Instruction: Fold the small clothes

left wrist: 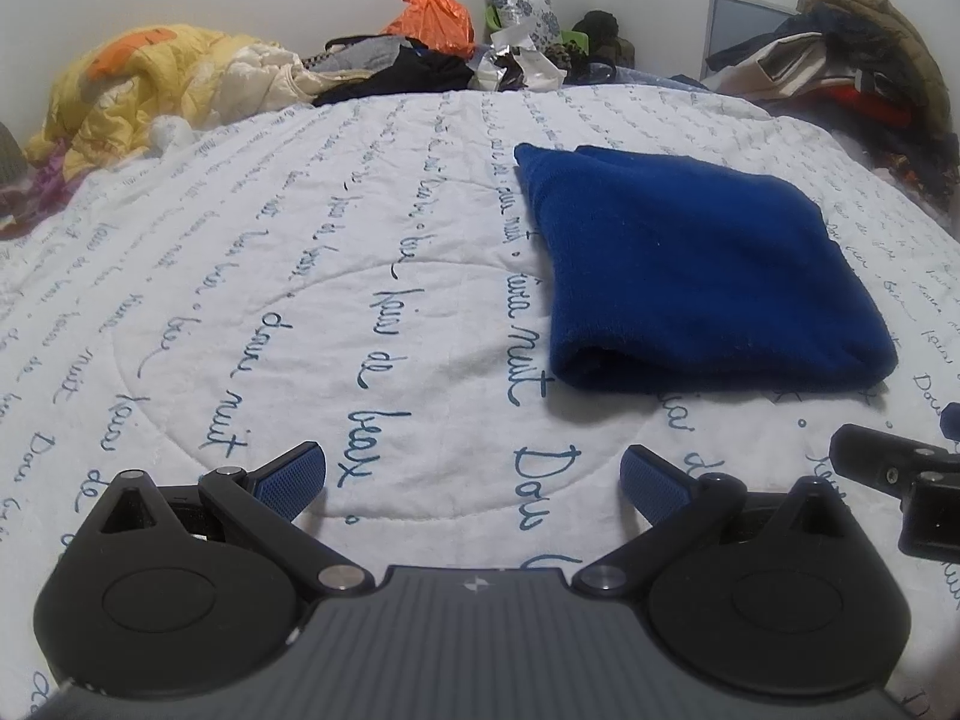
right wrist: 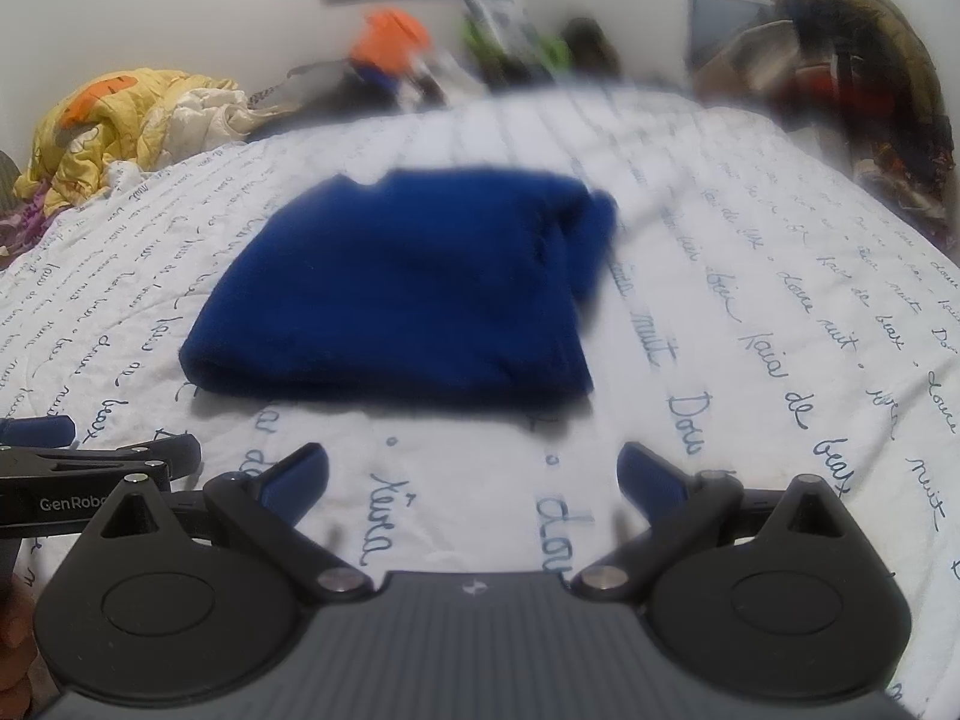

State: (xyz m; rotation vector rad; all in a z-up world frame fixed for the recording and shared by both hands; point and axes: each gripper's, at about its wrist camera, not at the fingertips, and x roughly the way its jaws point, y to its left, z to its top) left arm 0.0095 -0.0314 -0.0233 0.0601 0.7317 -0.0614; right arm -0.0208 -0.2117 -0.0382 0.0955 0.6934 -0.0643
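The blue cloth (left wrist: 690,264) lies folded into a thick, rough square on the white quilt (left wrist: 300,300), its rolled fold edge facing the grippers and its far corners pointing toward the cluttered back of the bed. The left gripper (left wrist: 474,480) hovers low over bare quilt with its jaws spread wide and nothing between them; the cloth sits ahead and to its right, apart from the fingers. The right gripper (right wrist: 474,480) is also wide and empty, the cloth (right wrist: 408,288) ahead and slightly left. Open quilt runs along the cloth's left, right and near edges. A yellow blanket (left wrist: 150,84) is heaped at the far left edge, and a pile of clothes (left wrist: 840,60) at the far right.
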